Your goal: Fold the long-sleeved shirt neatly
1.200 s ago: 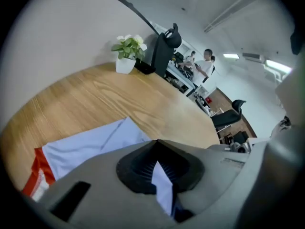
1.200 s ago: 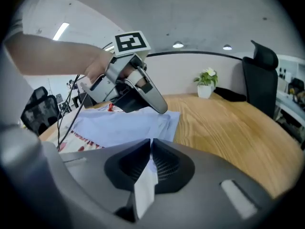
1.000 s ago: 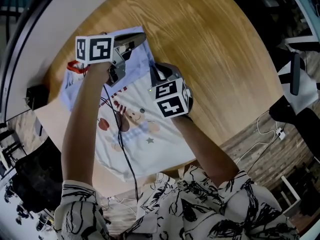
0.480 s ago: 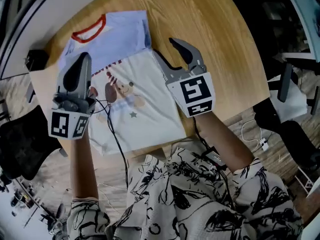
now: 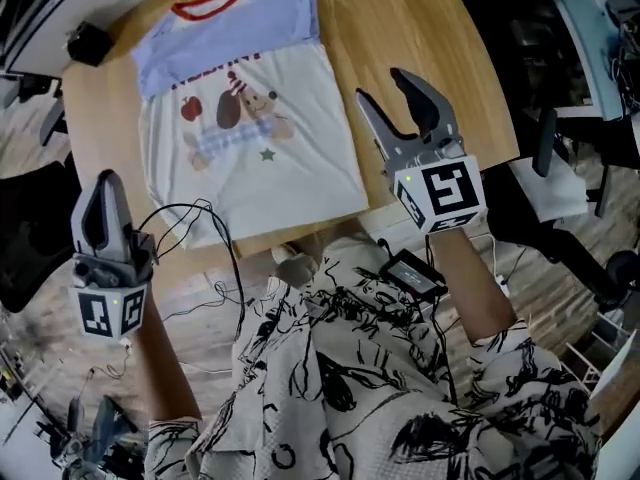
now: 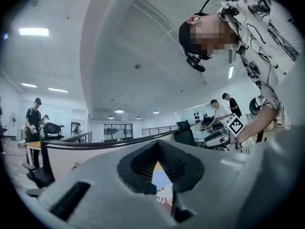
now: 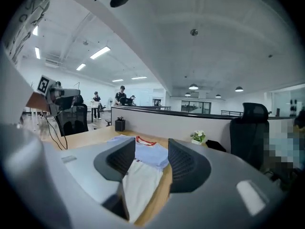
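Observation:
The shirt [image 5: 245, 108], white with a pale blue yoke, a red collar and a cartoon print, lies flat on the round wooden table [image 5: 440, 28], collar away from me. No sleeve sticks out at its sides. My left gripper [image 5: 104, 180] is shut and empty, held off the table's left edge, clear of the shirt. In the left gripper view, a strip of the shirt [image 6: 159, 187] shows below the left gripper's [image 6: 157, 146] touching tips. My right gripper [image 5: 383, 86] hovers just right of the shirt's hem; its jaws have just been opening, with nothing between them. In the right gripper view, the right gripper [image 7: 151, 160] points at the distant shirt [image 7: 143, 168].
A small black box [image 5: 88, 43] sits on the table's far left. Black cables [image 5: 205, 233] hang by the near edge, and a black adapter [image 5: 412, 271] rests on my lap. A black chair [image 5: 30, 248] stands left of the table. A small plant [image 7: 197, 137] sits by the partition.
Both grippers have drawn back from the shirt towards me. The left swung out past the table's left edge, still shut. The right lifted away to the right and opened.

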The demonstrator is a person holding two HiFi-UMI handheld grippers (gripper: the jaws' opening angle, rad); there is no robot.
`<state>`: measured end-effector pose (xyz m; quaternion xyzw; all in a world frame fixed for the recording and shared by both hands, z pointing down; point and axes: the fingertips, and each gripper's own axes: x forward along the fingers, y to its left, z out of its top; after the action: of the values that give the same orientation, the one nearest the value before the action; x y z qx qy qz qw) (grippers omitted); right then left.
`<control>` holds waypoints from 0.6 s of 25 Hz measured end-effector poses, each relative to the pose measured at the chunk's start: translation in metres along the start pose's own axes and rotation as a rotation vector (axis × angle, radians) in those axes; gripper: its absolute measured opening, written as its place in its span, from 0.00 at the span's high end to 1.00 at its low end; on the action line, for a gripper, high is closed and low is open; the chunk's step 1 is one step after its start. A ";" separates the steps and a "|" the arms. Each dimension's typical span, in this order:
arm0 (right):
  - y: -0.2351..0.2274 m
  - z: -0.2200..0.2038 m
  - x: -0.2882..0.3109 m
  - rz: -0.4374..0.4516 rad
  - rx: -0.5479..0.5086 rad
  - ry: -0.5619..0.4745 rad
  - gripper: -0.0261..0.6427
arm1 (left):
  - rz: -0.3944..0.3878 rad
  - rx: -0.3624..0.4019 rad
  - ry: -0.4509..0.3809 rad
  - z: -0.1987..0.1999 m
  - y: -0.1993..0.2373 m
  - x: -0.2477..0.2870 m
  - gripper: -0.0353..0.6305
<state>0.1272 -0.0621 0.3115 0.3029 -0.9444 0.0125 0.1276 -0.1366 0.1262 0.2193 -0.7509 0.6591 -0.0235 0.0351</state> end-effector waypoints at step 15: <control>0.102 -0.020 -0.103 -0.136 0.033 0.062 0.62 | 0.064 -0.029 -0.005 0.000 -0.001 -0.185 0.94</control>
<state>0.1536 0.0819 0.3109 0.3680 -0.9168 0.0285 0.1523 -0.1596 0.3096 0.2210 -0.7300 0.6828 -0.0111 0.0264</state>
